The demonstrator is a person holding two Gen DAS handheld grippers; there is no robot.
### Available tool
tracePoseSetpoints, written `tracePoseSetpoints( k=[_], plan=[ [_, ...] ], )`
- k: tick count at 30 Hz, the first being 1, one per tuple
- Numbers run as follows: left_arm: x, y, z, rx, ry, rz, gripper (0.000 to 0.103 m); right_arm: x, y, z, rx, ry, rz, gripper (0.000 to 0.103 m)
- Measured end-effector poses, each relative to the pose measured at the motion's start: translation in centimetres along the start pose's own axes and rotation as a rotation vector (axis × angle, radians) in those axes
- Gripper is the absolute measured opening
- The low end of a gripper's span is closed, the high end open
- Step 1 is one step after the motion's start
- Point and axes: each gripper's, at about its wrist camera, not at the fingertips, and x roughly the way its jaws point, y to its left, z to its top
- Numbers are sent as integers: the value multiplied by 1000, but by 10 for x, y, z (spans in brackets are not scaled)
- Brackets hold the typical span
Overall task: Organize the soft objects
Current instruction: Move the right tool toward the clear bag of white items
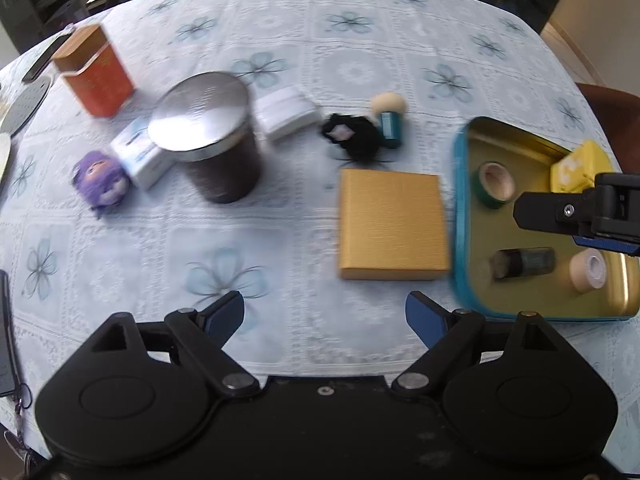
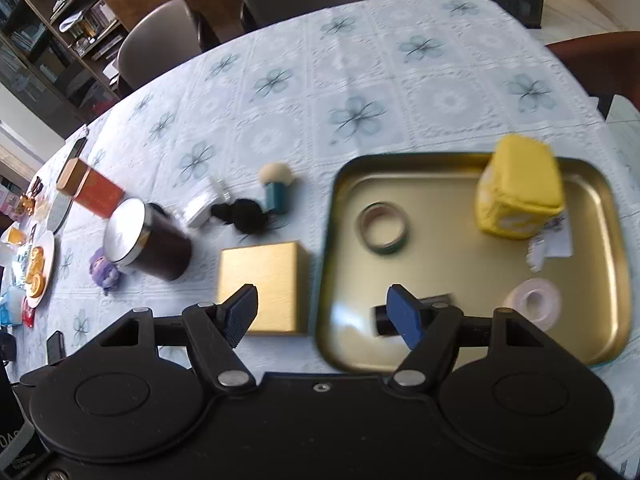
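A gold tin tray [image 2: 460,160] [image 1: 464,216] with a teal rim holds a yellow plush cube [image 2: 518,196] [image 1: 572,168], a green tape roll [image 2: 383,227] [image 1: 493,184], a pale tape roll [image 2: 534,304] [image 1: 588,270] and a dark cylinder [image 1: 522,262]. Left of the tray lie a black fuzzy plush [image 1: 354,136] [image 2: 244,213] and a purple plush doll [image 1: 102,180] [image 2: 105,272]. My left gripper [image 1: 325,318] is open over bare tablecloth. My right gripper [image 2: 322,312] is open above the tray's near left corner, nothing between its fingers.
A gold box [image 1: 392,224] [image 2: 264,290] lies beside the tray. A dark jar with a metal lid [image 1: 212,136], an orange tin [image 1: 94,72], white boxes [image 1: 286,112], a teal brush [image 1: 390,118] stand around. Plates of food [image 2: 34,268] sit far left. Chairs ring the table.
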Motion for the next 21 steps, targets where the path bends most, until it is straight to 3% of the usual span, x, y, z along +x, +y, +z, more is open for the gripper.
tracePoseSetpoints(
  k=[9, 14, 16, 21],
  plan=[
    [1, 99, -9, -47, -14, 10, 93, 26, 87, -16, -140, 29, -33, 68],
    [2, 138, 0, -36, -31, 32, 95, 45, 109, -11, -96, 93, -20, 67],
    [4, 154, 9, -56, -32, 26, 95, 50, 112, -5, -69, 107, -18, 62],
    [11, 187, 34, -96, -46, 46, 95, 53, 119, 19, -15, 67, -30, 62]
  ],
)
